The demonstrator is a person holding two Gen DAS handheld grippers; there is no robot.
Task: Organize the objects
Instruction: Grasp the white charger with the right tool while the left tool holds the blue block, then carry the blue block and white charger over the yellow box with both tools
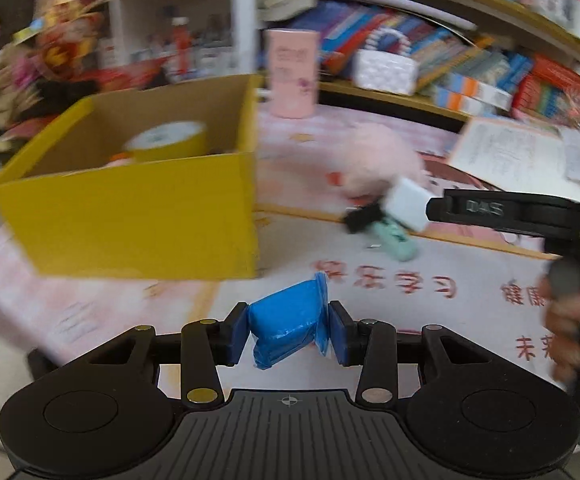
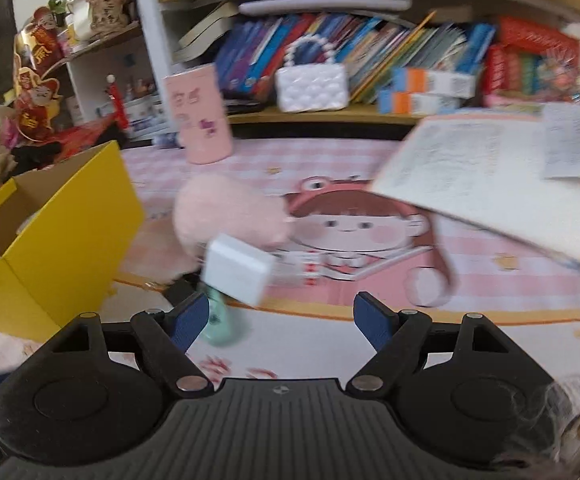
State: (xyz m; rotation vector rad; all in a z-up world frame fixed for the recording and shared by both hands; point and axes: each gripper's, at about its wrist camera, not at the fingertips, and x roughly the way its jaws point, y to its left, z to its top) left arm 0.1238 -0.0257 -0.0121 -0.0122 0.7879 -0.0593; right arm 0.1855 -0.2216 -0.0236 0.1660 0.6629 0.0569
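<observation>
Left gripper (image 1: 288, 330) jaws pinch a crinkly blue plastic-wrapped packet (image 1: 288, 322) across its middle, held above the pink printed desk mat (image 1: 369, 364); one wrapper end flares past the right pad, so a skewed grip could slip or twist on the way over

Right gripper (image 2: 280, 318) jaws spread wide, holding nothing, aimed near a white rectangular block (image 2: 236, 270) lying over a mint-green plastic item (image 2: 222, 326), just beside a fluffy pink plush (image 2: 226, 216)

Open yellow cardboard box (image 1: 138, 216) sits ahead-left, a yellow tape roll (image 1: 170, 140) inside. Risks: packet clipping the near wall, arms crossing paths. Frames are motion-blurred, so clearances are probably unreliable
</observation>
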